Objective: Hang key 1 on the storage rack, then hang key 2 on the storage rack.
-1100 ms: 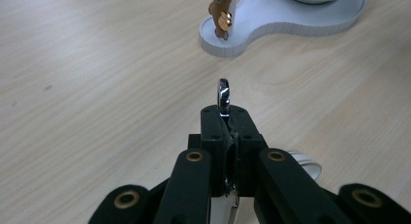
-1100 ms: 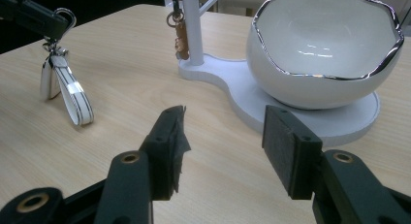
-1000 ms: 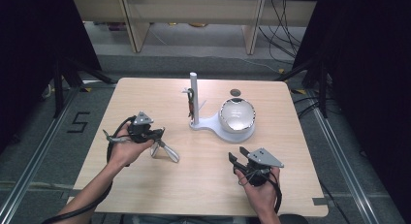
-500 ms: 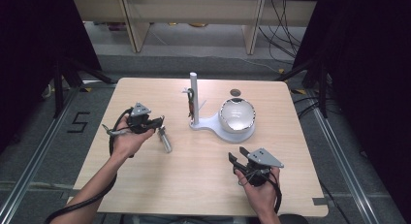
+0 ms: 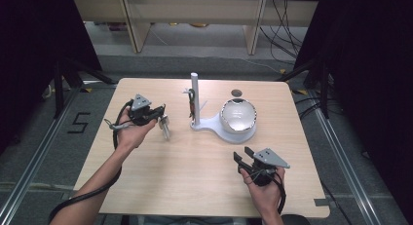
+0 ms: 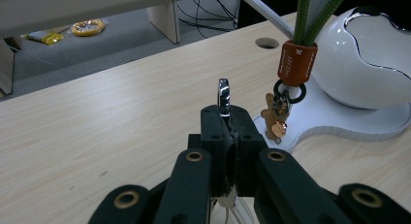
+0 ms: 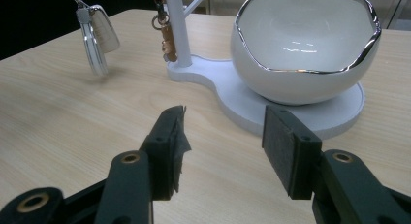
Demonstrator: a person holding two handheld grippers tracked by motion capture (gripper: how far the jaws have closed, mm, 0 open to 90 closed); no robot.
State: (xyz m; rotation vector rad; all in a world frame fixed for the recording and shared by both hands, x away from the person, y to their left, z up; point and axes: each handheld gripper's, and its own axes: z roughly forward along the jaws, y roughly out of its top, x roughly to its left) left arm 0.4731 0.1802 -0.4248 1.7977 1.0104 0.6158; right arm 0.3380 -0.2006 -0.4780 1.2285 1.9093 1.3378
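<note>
meanwhile left gripper (image 5: 163,121) fingers clamping a key fob (image 5: 166,128), right gripper (image 5: 243,157) fingers wide apart

Ahead of my right gripper (image 7: 223,146) bare table (image 5: 195,161) lies open; beyond stand bowl (image 7: 305,44) and post (image 7: 177,27).

The table (image 5: 195,176) is viewed from above, forward and down. Low, close views are taken along each gripper's jaws. The white bowl (image 5: 238,115) (image 6: 373,54) (image 7: 310,44) is shared by all.
</note>
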